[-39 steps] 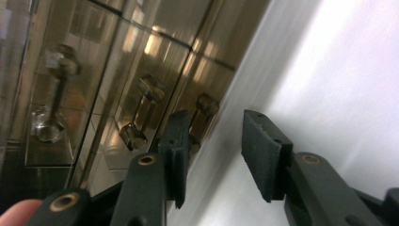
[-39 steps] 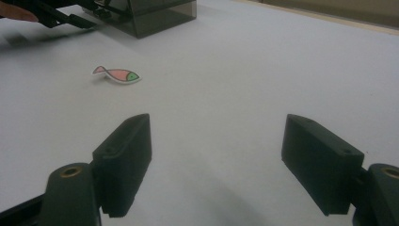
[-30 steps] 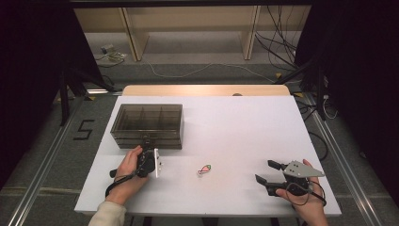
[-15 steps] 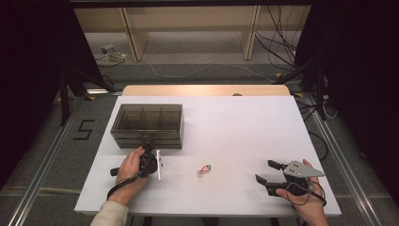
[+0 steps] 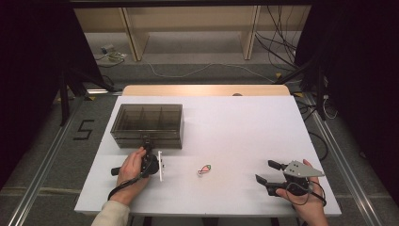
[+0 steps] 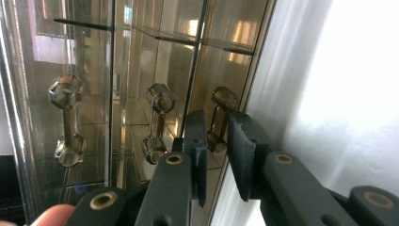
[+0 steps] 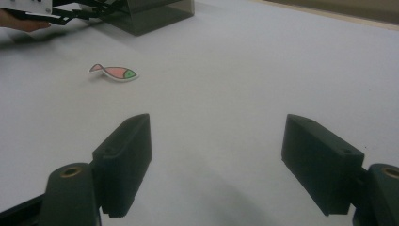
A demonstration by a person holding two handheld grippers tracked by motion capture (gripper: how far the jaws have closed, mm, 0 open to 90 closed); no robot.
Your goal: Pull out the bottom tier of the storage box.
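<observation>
Nearest, the right gripper [image 5: 266,172] sits on the white table [image 5: 244,122], jaws spread wide with nothing between them. Further in lies a small pink-and-green fish-shaped sticker [image 5: 204,169], untouched. The left gripper [image 6: 217,141] has just been closing its jaws around the clear knobbed handle [image 6: 219,117] of the smoky transparent plastic drawer box [image 5: 148,125]. Can't tell if the pads bite yet. Drawer looks shut, so pulling it open remains, I'd guess.

Drawer handle [image 6: 217,120] partly hidden behind left claw [image 6: 218,155].

Drawer box [image 5: 147,125] left on table [image 5: 244,127], fish piece [image 5: 204,169] right of it
</observation>
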